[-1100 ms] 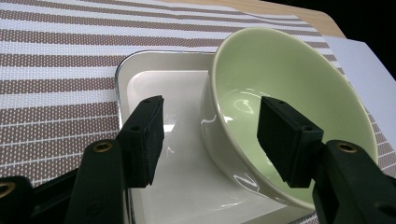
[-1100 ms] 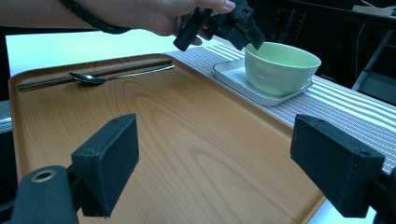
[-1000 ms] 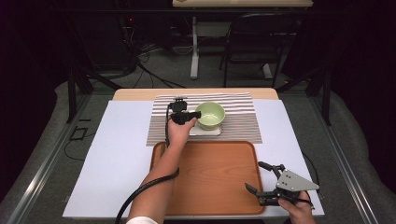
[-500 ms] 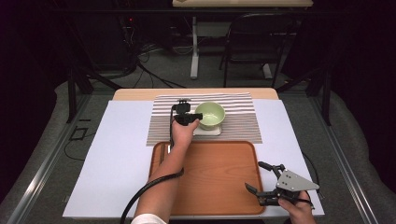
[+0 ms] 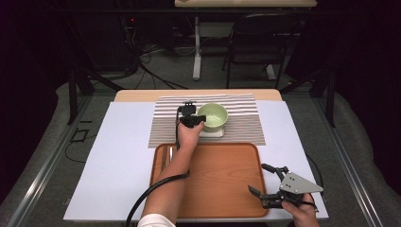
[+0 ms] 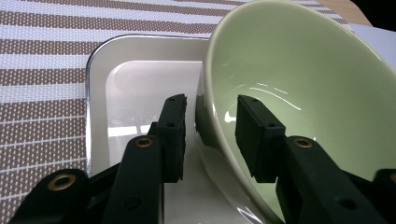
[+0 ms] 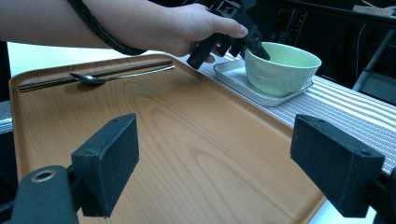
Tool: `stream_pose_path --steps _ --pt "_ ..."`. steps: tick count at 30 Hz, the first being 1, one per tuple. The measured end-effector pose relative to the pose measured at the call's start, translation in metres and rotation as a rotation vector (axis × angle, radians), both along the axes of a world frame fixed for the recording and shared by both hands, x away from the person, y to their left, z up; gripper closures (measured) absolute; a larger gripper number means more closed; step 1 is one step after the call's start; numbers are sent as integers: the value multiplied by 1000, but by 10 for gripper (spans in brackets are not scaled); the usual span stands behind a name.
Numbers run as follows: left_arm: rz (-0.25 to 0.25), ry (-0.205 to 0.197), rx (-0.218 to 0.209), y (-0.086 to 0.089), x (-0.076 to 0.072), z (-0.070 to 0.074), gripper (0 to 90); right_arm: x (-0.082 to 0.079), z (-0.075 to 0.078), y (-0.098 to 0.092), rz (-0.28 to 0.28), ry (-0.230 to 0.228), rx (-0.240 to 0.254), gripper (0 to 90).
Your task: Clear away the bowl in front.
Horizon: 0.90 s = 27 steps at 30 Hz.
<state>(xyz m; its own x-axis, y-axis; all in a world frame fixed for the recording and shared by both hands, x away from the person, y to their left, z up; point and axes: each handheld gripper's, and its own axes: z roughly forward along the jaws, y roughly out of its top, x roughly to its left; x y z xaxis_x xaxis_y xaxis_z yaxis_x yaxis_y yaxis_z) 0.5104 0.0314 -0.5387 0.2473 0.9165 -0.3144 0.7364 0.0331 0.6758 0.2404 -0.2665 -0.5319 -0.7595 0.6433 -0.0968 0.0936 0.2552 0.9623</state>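
Observation:
A pale green bowl [image 5: 213, 115] [image 6: 303, 79] [image 7: 280, 65] stands in a white square dish [image 5: 211, 134] [image 6: 135, 84] on the striped mat. My left gripper [image 5: 201, 118] [image 6: 210, 105] [image 7: 254, 39] straddles the bowl's near rim, one pad outside the wall and one inside. Its jaws have just been closing, and a small gap still shows at each pad. My right gripper [image 5: 256, 177] [image 7: 224, 158] hovers wide open over the near right corner of the wooden tray [image 5: 227, 179] [image 7: 187, 130], with nothing between its pads.
A spoon [image 7: 93, 79] and chopsticks [image 5: 164, 156] [image 7: 56, 83] lie along the tray's left side. The brown-striped mat [image 5: 246, 123] lies behind the tray on a white sheet [image 5: 118, 142]. A chair and table legs stand beyond the table.
The left hand has edged slightly toward the bowl, with its jaws at the rim. The right hand and its gripper have stayed put.

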Motion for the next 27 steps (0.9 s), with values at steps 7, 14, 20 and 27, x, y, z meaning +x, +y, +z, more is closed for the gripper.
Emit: stream_pose_path --steps 7,14,20,27 --pt "19 -7 10 -4 1 -1 691 0 0 0 1 0 1 149" --pt "49 -14 -11 -4 0 -2 724 0 0 0 1 0 1 149" --pt "84 -32 -19 -4 -2 -2 772 0 0 0 1 1 1 149" --pt "105 -43 -6 -6 -3 -1 816 0 0 0 2 0 -1 149"
